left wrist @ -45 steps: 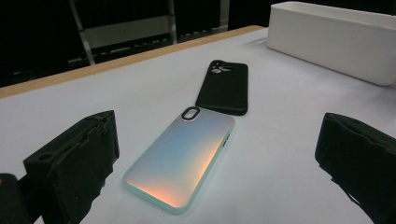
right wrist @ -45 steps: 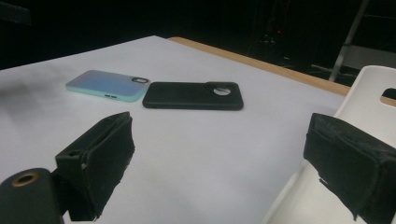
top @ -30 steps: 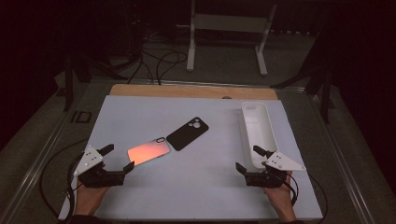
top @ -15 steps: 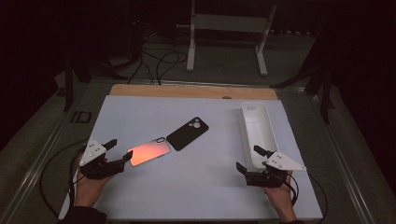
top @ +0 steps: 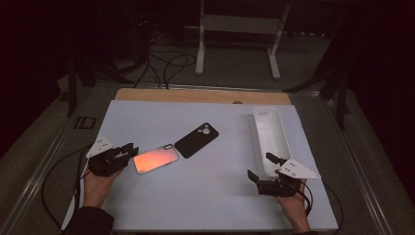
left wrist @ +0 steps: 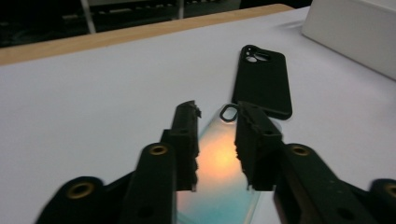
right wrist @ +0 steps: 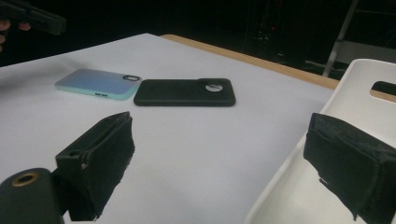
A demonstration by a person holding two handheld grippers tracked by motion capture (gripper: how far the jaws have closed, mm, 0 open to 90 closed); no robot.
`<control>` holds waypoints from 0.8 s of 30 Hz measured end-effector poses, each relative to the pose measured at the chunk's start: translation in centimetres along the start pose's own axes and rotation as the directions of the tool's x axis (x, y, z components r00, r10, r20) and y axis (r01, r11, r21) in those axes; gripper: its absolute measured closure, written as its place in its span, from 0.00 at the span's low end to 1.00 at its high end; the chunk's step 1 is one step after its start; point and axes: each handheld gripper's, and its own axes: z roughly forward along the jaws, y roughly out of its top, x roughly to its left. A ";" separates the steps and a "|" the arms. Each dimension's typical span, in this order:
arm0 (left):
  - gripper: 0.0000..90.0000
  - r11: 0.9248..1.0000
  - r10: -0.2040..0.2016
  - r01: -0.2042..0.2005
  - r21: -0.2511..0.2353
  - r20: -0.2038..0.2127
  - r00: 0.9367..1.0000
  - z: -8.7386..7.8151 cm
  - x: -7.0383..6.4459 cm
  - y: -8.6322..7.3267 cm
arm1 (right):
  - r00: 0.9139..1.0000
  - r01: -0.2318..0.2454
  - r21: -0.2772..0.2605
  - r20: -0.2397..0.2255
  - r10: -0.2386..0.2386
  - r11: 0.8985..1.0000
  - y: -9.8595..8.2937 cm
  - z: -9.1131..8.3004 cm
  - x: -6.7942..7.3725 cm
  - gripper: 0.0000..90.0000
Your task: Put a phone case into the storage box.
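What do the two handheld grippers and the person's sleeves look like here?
Both the left gripper and the right gripper are black with two jaws, brass-coloured rivets at the jaw pivots, and a pale three-cornered plate on top. A black cable trails from each. The left forearm wears a dark sleeve.

The left tool [top: 128,151] has moved forward, its jaws now flanking the iridescent phone case [top: 155,158].

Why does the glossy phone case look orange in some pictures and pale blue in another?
High view: the glossy iridescent phone case glows orange. Left gripper view: an orange glare patch between the left hand-held gripper jaws, whose near parts are blurred. Right gripper view: pale blue, no glare.
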 end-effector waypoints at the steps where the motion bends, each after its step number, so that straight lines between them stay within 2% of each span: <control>1: 0.85 1.000 0.000 0.000 0.000 0.000 1.000 0.0 0.0 0.0 | 1.000 0.000 0.000 0.000 0.000 1.000 0.0 0.0 0.0 0.09; 4: 0.99 1.000 0.007 -0.007 0.025 -0.005 1.000 1.3 0.7 0.0 | 1.000 0.003 0.002 0.001 -0.003 1.000 0.0 0.0 0.0 0.09; 5: 1.00 1.000 0.007 -0.007 0.025 -0.005 1.000 1.3 0.7 0.0 | 1.000 0.003 0.002 0.001 -0.003 1.000 0.0 0.0 0.0 0.09; 7: 1.00 0.999 0.005 -0.005 0.045 -0.007 1.000 2.1 1.1 -0.1 | 1.000 0.002 0.002 0.003 -0.002 1.000 0.0 0.0 0.0 0.09; 13: 1.00 0.998 0.004 -0.003 0.070 -0.021 1.000 3.0 1.5 -0.1 | 1.000 0.000 -0.001 0.007 0.000 1.000 0.0 0.0 -0.1 0.09; 14: 1.00 0.996 0.009 -0.006 0.095 -0.032 0.999 3.6 1.7 0.0 | 1.000 0.001 -0.001 0.005 -0.001 1.000 0.0 0.0 -0.1 0.09; 16: 1.00 0.995 0.012 -0.007 0.102 -0.046 0.999 3.9 1.8 -0.1 | 1.000 0.001 0.000 0.005 -0.001 1.000 0.0 0.0 -0.1 0.09; 17: 1.00 0.994 0.000 0.006 0.114 -0.052 0.999 4.4 2.0 -0.2 | 1.000 0.003 0.000 0.006 -0.003 1.000 0.0 0.0 -0.1 0.09; 24: 1.00 0.985 -0.009 0.018 0.173 -0.050 0.999 5.9 2.4 -0.6 | 1.000 0.001 0.001 0.006 -0.001 1.000 0.0 0.0 -0.1 0.09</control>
